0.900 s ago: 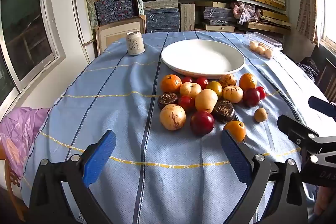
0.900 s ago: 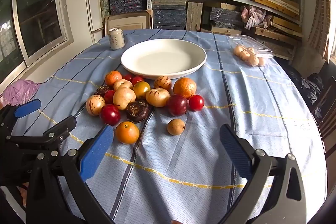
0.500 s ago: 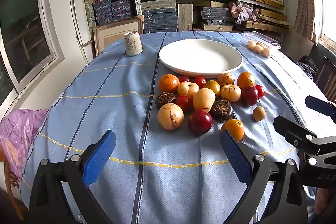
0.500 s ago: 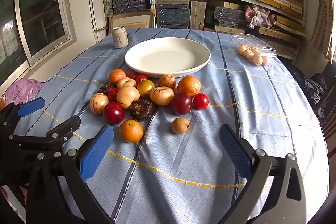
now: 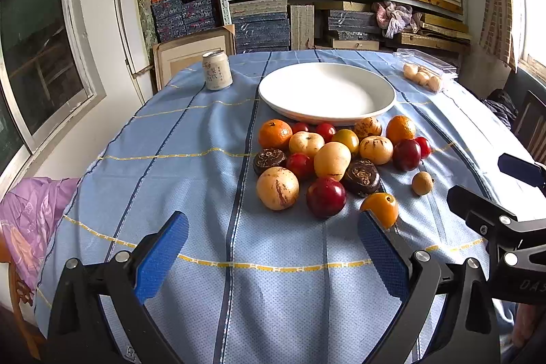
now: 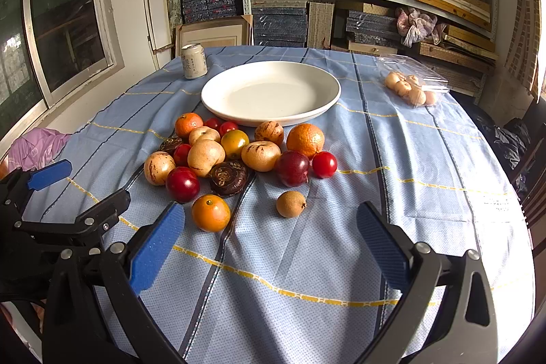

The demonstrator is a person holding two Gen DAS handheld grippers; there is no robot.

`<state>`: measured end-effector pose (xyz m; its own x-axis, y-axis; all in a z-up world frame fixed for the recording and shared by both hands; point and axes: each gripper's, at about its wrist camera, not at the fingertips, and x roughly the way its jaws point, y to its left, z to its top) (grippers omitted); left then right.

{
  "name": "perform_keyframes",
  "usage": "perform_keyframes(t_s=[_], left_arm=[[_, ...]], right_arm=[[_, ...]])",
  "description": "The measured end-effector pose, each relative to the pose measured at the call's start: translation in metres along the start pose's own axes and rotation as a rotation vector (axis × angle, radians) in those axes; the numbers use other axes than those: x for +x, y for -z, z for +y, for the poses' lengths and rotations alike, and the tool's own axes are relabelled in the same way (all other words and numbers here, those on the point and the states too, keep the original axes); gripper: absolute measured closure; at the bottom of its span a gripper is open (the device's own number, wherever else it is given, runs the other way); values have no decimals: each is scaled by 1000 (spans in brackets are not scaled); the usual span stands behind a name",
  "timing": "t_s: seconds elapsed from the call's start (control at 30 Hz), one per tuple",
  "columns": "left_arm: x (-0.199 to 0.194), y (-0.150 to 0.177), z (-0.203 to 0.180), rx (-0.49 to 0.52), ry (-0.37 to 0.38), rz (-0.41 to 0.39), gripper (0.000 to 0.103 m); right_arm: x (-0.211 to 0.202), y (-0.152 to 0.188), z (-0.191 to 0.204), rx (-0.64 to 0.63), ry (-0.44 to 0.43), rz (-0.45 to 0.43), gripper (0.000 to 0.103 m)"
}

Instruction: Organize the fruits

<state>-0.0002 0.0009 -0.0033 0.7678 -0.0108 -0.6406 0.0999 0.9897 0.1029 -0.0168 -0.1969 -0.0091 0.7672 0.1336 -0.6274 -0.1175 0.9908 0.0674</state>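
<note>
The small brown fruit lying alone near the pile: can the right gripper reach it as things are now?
Probably yes: the right gripper is open, and only bare cloth lies before the small brown fruit, which touches nothing.

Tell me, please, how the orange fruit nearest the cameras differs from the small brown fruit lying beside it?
The orange fruit is clearly larger than the small brown fruit. Its skin is bright, glossy orange; the brown one is dull tan. The orange fruit lies close to the main pile, just in front of a dark wrinkled fruit, while the brown one lies apart. Both are roundish and rest on the blue tablecloth.
</note>
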Motion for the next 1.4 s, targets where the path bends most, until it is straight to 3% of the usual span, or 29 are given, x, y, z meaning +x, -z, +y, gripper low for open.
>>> perform_keyframes(t_s=[1.4], left_arm=[[10,5,-1,-1,-4,15,3]], right_arm=[[-1,0,-8,4,-3,0,4]])
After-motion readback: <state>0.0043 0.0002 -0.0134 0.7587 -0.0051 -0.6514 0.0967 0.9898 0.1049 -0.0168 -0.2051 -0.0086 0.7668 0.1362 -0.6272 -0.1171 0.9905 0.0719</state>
